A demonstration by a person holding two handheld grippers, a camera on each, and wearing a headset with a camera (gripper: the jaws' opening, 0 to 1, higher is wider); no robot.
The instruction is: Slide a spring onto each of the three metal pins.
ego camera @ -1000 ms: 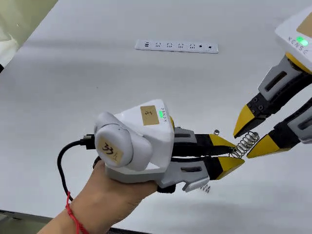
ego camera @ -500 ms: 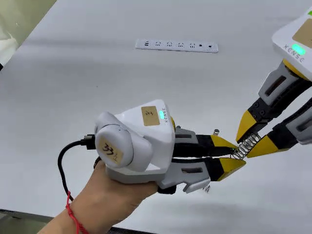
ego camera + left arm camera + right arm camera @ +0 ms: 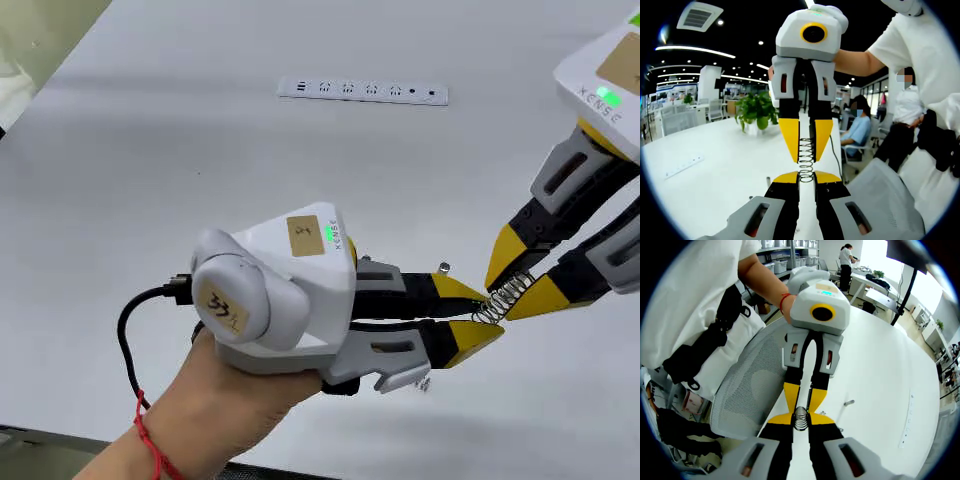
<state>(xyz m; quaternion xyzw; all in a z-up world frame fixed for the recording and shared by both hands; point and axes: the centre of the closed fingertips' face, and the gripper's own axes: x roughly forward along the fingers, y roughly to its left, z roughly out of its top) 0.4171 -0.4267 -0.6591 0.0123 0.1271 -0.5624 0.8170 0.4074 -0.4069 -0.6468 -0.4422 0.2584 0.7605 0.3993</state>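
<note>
Head view: the right gripper (image 3: pixel 499 301) jaws, wide apart one second ago, now press on the spring (image 3: pixel 502 296). The left gripper (image 3: pixel 481 318) jaws pinch the spring's near end. The spring is held above the table (image 3: pixel 200 150). Its long axis runs from the left tips diagonally up-right into the right jaws.
</note>
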